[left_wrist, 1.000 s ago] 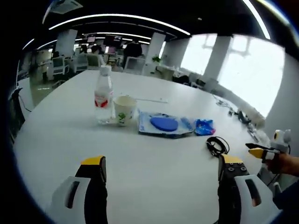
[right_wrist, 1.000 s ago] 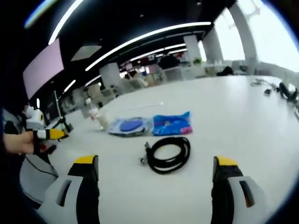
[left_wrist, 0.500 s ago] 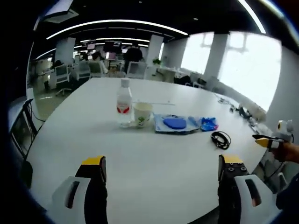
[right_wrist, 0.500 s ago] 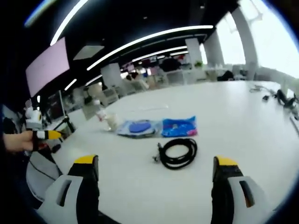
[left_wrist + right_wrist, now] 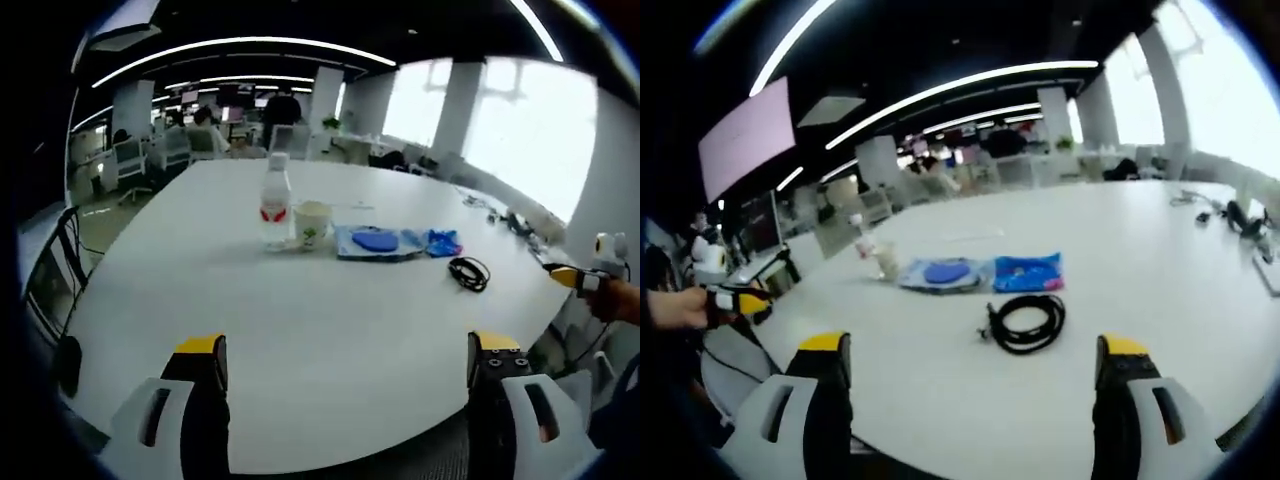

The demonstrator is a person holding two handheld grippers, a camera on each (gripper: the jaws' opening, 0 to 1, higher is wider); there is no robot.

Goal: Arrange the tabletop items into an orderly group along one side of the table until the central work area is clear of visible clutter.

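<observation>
Our jaws are spread wide apart on both the left gripper [image 5: 345, 365] and the right gripper [image 5: 975, 365], and they hold nothing. Both hang over the near edge of the big white counter [image 5: 300, 320].

The things sit in a row far across the counter. In the left gripper view we see a clear water bottle [image 5: 274, 201] with a red label standing up. A paper cup [image 5: 312, 224] stands just beside it on the right. Next comes a flat clear bag with a blue round thing inside [image 5: 376, 241]. A small blue packet [image 5: 439, 243] lies right next to that. A black coiled cable [image 5: 465, 272] lies a little apart, nearer to us.

In the right gripper view the cable [image 5: 1028, 323] is the closest thing, with the blue packet [image 5: 1029, 271] and the clear bag [image 5: 945, 274] behind it.

Behind the counter is an office with desks, chairs and bright windows.
</observation>
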